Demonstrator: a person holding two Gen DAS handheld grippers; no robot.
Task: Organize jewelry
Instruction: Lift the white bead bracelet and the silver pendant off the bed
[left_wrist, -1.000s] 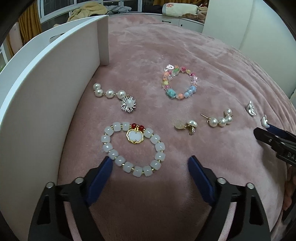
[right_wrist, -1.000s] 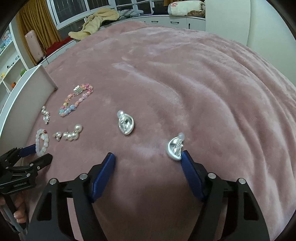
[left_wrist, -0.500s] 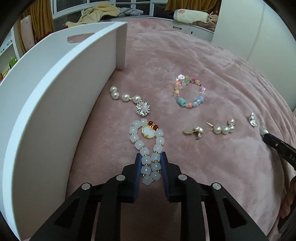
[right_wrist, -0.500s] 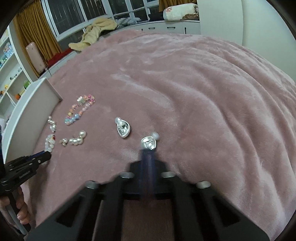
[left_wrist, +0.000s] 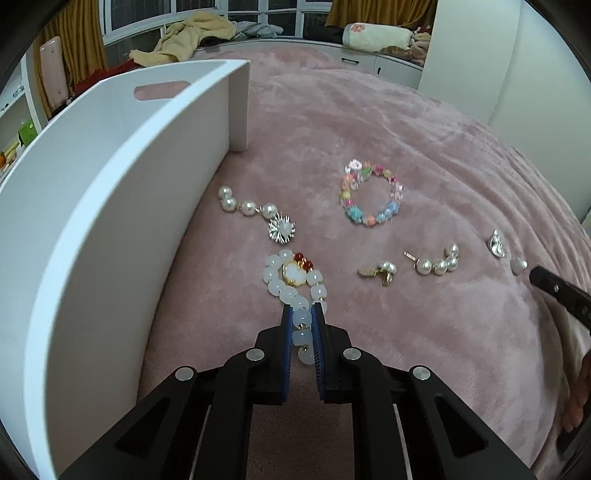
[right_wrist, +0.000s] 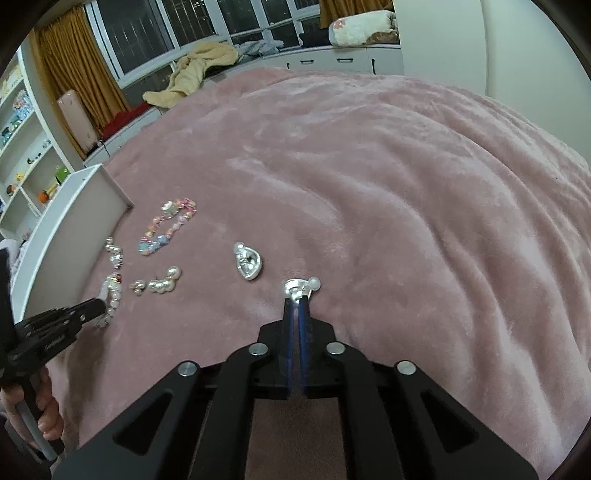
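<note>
My left gripper (left_wrist: 303, 308) has a white bead bracelet (left_wrist: 291, 275) with a gold charm between its blue pads. The jaws are closing and the pads press on the beads; the rest of the loop trails on the pink blanket. My right gripper (right_wrist: 297, 301) pinches a silver earring (right_wrist: 295, 289) at its very tips. Its jaws are opening slightly, with the earring still between them. A matching silver earring (right_wrist: 249, 262) lies just to its left. The white tray (left_wrist: 110, 184) stands along the left, right beside the bracelet.
On the pink blanket (right_wrist: 406, 184) lie a colourful bead bracelet (left_wrist: 369, 199), a pearl chain with a sparkly pendant (left_wrist: 258, 214), a pearl earring (left_wrist: 437, 262) and a gold-and-pearl earring (left_wrist: 380, 271). A hand (right_wrist: 40, 406) holds the left gripper's handle. Shelves stand at the far left.
Both grippers went from wide open to closed. The left closed on the white bracelet and squeezed its loop narrow. The right closed on the silver earring, which turned at its tips.
</note>
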